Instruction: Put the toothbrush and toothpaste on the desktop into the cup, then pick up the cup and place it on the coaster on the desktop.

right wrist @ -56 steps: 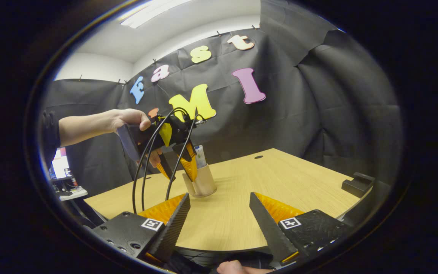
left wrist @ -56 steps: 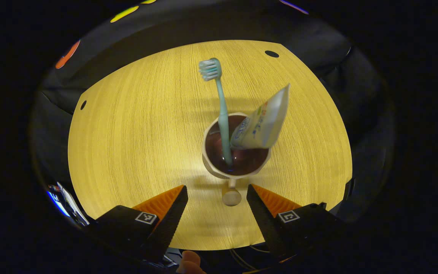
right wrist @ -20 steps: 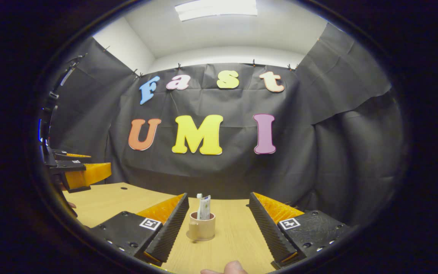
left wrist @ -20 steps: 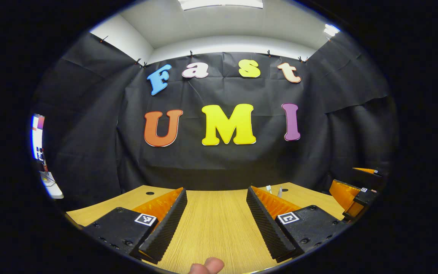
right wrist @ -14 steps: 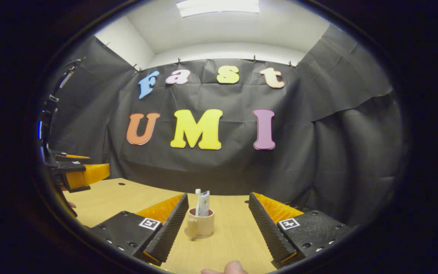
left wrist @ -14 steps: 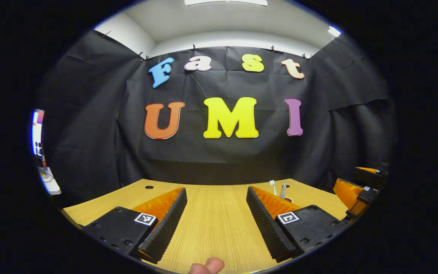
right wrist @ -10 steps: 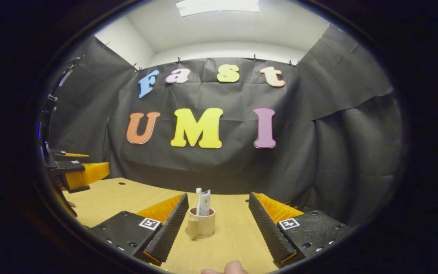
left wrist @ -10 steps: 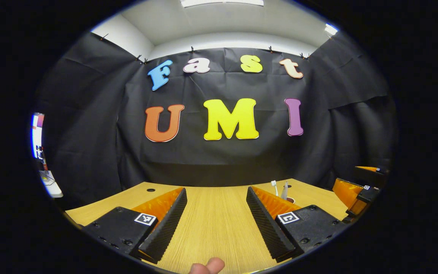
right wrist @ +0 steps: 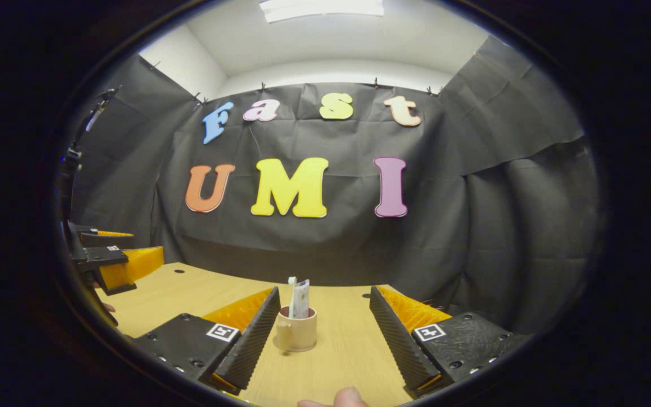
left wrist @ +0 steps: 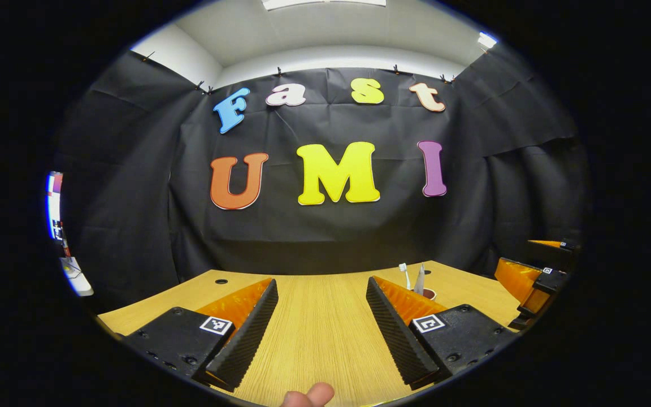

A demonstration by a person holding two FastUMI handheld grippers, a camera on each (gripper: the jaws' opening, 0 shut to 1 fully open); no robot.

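**Cup holding toothbrush and toothpaste stands on the table between open grippers**

In the right gripper view, a beige cup [right wrist: 296, 334] stands upright on a light wooden table [right wrist: 354, 350], straight ahead of the right gripper [right wrist: 324, 333]. The gripper's two fingers are spread wide and hold nothing; the cup sits beyond them, in line with the gap. A toothbrush [right wrist: 292, 281] and a toothpaste tube [right wrist: 300, 298] stand upright inside the cup, side by side, their tops above the rim.

In the left gripper view, the left gripper [left wrist: 321, 325] is likewise spread wide and empty, hovering low over bare table. The same cup shows small and far off to its right, partly behind one finger.

Both items already lie in the cup, as the task wants. Whether a coaster lies under the cup cannot be told: a thin dark line shows at its base, which may be only shadow. So the scene fits either a cup awaiting its lift or one already set down on the coaster.

Nothing stands between the right gripper and the cup. The table has small round holes near its far edge, and black cloth hangs behind it.
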